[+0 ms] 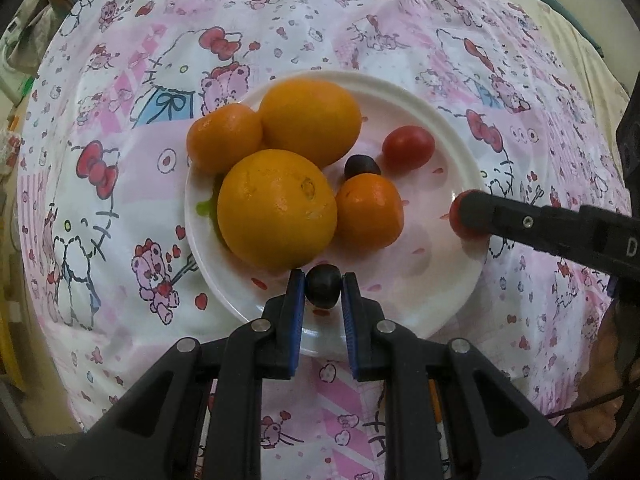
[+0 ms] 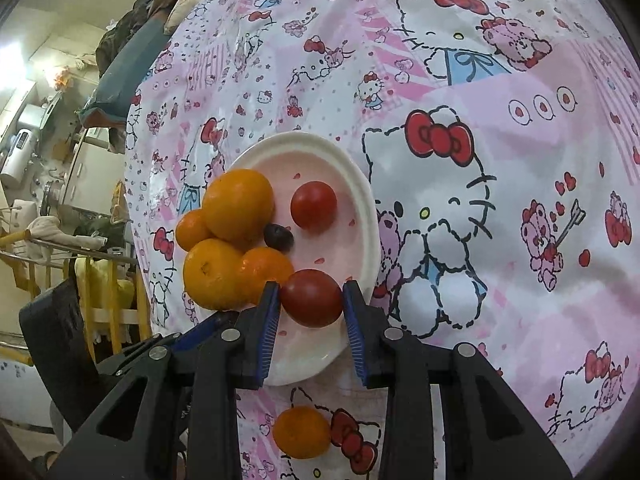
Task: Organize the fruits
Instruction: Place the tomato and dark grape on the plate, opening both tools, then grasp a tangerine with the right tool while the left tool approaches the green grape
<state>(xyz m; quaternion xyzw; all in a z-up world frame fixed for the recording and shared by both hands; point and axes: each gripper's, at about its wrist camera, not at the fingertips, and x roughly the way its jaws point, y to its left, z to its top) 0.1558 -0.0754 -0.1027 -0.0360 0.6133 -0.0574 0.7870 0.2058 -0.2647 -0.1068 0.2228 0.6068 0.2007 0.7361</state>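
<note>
The left gripper clamped a dark grape and the right gripper a cherry tomato over the plate; each needed a low, gentle release

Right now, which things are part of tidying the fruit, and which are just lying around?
Part of the job:
- white plate
- oranges on the plate
- dark grape in the left gripper
- red tomato in the right gripper
- second tomato and second grape on the plate
- small orange off the plate

Just lying about:
- cartoon tablecloth
- clutter beside the table
</note>
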